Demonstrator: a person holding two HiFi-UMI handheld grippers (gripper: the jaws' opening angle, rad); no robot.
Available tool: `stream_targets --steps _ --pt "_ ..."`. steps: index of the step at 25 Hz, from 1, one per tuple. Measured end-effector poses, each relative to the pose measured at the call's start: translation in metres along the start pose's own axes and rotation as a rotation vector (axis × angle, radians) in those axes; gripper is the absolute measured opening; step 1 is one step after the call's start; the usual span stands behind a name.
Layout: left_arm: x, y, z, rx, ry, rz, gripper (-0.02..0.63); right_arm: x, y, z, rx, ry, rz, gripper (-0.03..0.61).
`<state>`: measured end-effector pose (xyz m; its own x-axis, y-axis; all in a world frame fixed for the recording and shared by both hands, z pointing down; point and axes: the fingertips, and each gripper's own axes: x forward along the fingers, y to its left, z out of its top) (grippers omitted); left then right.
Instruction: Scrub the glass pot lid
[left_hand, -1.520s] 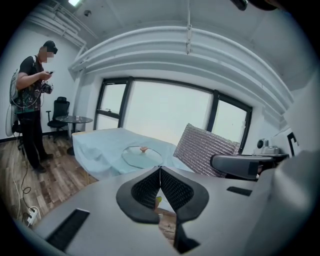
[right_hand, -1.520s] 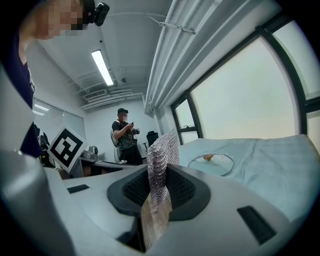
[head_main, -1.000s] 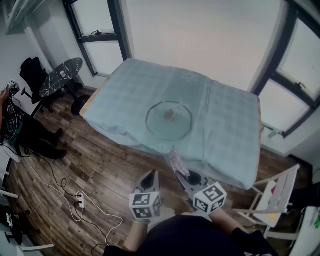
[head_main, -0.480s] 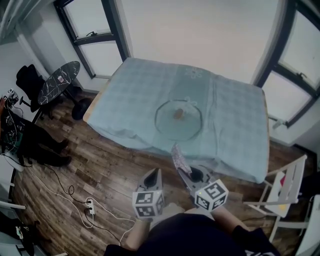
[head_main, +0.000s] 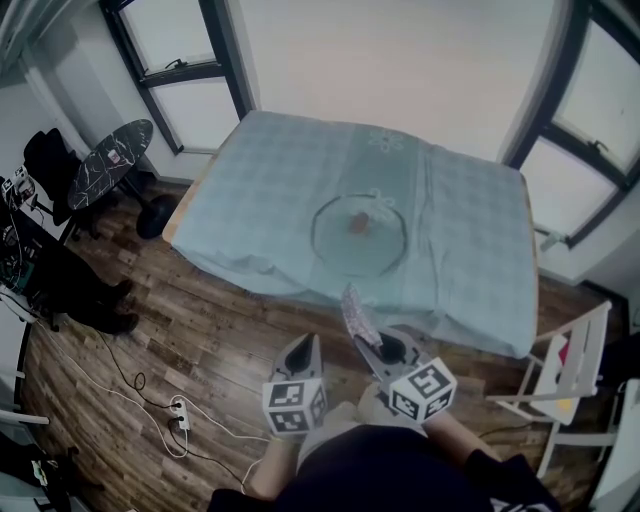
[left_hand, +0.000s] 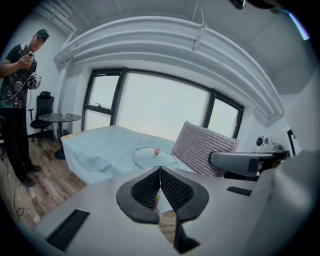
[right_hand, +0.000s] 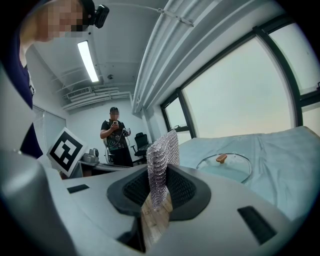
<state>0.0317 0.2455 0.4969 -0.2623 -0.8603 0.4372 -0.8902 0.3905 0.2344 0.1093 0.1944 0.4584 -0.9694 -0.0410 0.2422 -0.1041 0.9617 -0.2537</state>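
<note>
Left gripper (head_main: 301, 354): jaws pressed together with nothing between them; right gripper (head_main: 369, 346): jaws clamped on the silver woven-metal mesh scrubber (head_main: 356, 316), which stood up out of the pads and leaned a little towards the left gripper.

Round clear glass pot lid with a small copper-coloured knob (head_main: 358, 236): lay flat, knob up, on the table draped in a pale blue checked cloth (head_main: 470, 250), about midway across it and nearer my edge than the window edge; it lay ahead of both grippers and well apart from them; neither gripper nor the scrubber touched it. Both grippers were held side by side over the brown wood-plank floor (head_main: 215, 345), short of the table's near edge; in the head view the scrubber's upper end overlapped the hanging hem of the cloth. In the left gripper view the lid sat just above the closed jaw tips; in the right gripper view it sat to the right of the scrubber.

Against the frame a second before: lid and table had shifted slightly to the right in the head view; the grippers kept much the same place at the bottom of the frame; left remained closed and empty; right kept its hold on the scrubber.
</note>
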Motion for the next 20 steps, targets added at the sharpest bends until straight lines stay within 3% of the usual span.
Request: stream_targets --steps 11,20 --pt "0.012 0.013 0.008 -0.005 -0.004 0.007 0.003 0.014 -0.014 0.003 0.015 0.002 -0.01 0.082" --pt "0.055 0.032 0.032 0.0 -0.008 0.008 0.003 0.051 -0.047 0.023 0.012 -0.02 -0.021 0.081"
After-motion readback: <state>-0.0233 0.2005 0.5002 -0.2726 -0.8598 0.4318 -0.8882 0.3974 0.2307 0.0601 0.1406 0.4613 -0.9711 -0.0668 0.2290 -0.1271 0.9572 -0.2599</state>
